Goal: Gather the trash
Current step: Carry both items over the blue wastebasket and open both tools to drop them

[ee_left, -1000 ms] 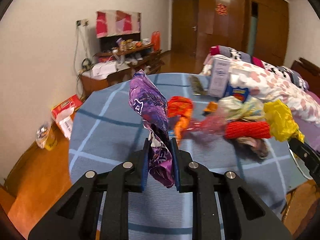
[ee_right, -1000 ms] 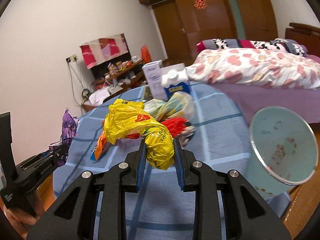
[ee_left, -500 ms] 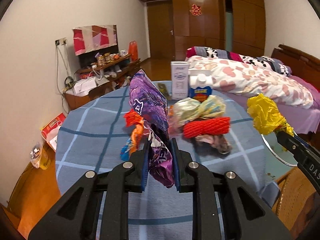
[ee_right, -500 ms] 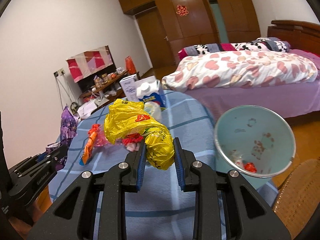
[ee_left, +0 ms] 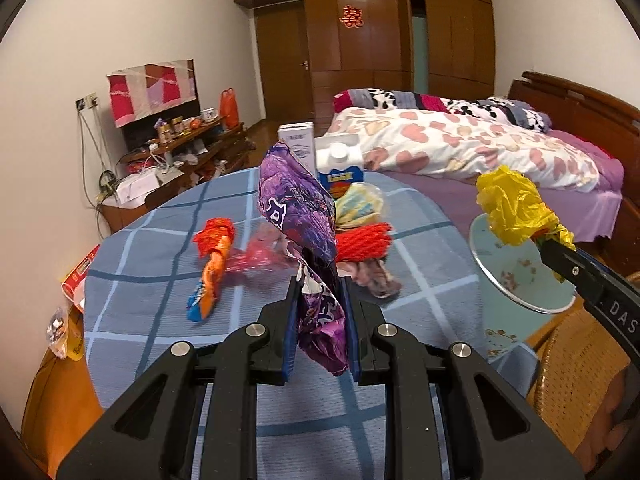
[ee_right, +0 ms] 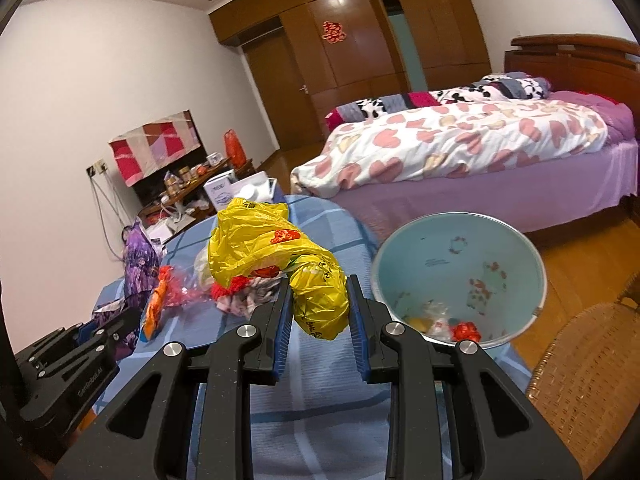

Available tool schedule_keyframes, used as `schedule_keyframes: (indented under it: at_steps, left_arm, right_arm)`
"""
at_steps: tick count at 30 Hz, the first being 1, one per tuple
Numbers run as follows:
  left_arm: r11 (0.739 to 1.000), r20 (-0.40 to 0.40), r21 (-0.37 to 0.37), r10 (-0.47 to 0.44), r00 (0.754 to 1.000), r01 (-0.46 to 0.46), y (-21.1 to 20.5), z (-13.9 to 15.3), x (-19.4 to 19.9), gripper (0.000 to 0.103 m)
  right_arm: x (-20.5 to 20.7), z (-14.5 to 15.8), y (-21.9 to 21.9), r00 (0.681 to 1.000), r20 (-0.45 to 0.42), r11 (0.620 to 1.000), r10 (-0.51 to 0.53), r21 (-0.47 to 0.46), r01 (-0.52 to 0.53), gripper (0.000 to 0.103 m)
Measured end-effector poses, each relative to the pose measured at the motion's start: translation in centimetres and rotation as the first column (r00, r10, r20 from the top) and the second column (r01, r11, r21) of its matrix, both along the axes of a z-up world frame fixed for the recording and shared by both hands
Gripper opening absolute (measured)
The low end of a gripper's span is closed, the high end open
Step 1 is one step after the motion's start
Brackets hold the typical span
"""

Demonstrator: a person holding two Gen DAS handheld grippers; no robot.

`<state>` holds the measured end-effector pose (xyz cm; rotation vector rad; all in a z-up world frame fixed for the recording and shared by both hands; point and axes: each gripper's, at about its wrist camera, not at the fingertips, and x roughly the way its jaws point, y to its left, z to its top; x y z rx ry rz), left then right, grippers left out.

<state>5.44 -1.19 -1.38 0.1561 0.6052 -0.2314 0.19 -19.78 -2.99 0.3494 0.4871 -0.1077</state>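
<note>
Both hands have swung toward the pale blue bin (ee_right: 460, 276) since the earlier frame. My right fingers (ee_right: 320, 316) clamp the yellow plastic bag (ee_right: 276, 252); my left fingers (ee_left: 320, 316) pinch the purple wrapper (ee_left: 298, 216) above the desk (ee_left: 132, 280). Both look light, crinkly, slippery, best held mid-bunch.

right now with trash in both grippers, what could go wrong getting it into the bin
The yellow bag billows well beyond the right gripper; released early, it may catch the bin rim and spill. The left gripper pinches the purple wrapper only at its lower end, so it could slip loose.
</note>
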Motion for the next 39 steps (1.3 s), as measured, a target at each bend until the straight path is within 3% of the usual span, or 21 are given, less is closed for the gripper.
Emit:
schedule_keyframes:
  at_steps: [39]
  left_arm:
    - [0.983,-0.052,0.022,-0.183,0.982,0.184,-7.8,-1.3,0.5,0.020]
  right_arm:
    - [-1.8,-1.5,-6.6,0.978,-0.028,0.978,-0.208,0.022,0.208,0.027]
